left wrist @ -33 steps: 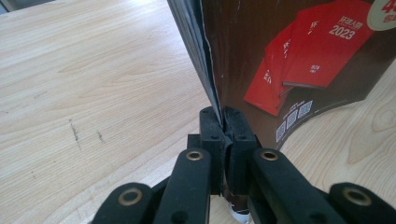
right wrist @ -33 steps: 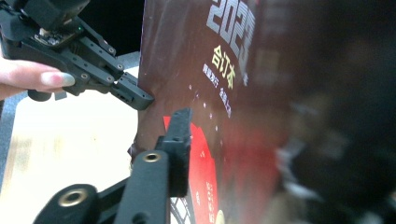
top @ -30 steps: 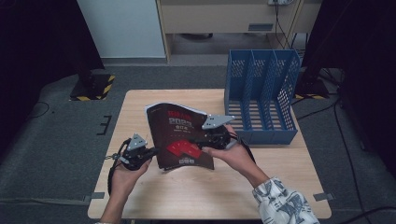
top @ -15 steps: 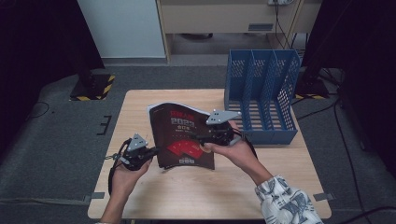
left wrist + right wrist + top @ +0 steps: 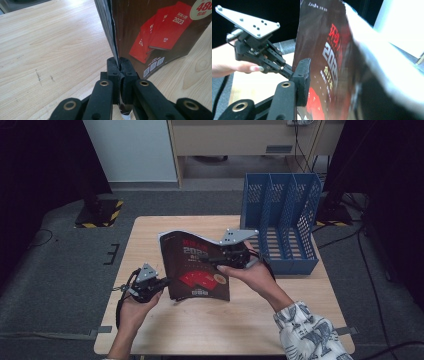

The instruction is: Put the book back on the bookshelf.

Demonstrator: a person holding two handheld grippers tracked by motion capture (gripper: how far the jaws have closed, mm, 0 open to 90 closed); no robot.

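Observation:
A thick book point(image 5: 197, 265) with a dark cover and red pictures stands tilted above the table, bowed between my two grippers. My left gripper point(image 5: 167, 281) is shut on its lower left corner; in the left gripper view the jaws point(image 5: 119, 62) pinch the spine edge of the book point(image 5: 150, 32). My right gripper point(image 5: 220, 260) holds the right edge. One of its pads point(image 5: 302, 75) presses on the cover of the book point(image 5: 324, 50), and blurred pages hide the other jaw. Its jaws have just been closing on the book.
A blue file rack point(image 5: 285, 220) with three slots lies at the table's right back, just beyond my right hand. The wooden table point(image 5: 150, 235) has bare room at the left and front. Dark floor surrounds it.
My right gripper has risen a little with the book's right edge, so the book stands higher and steeper. The left gripper has kept its place on the corner.

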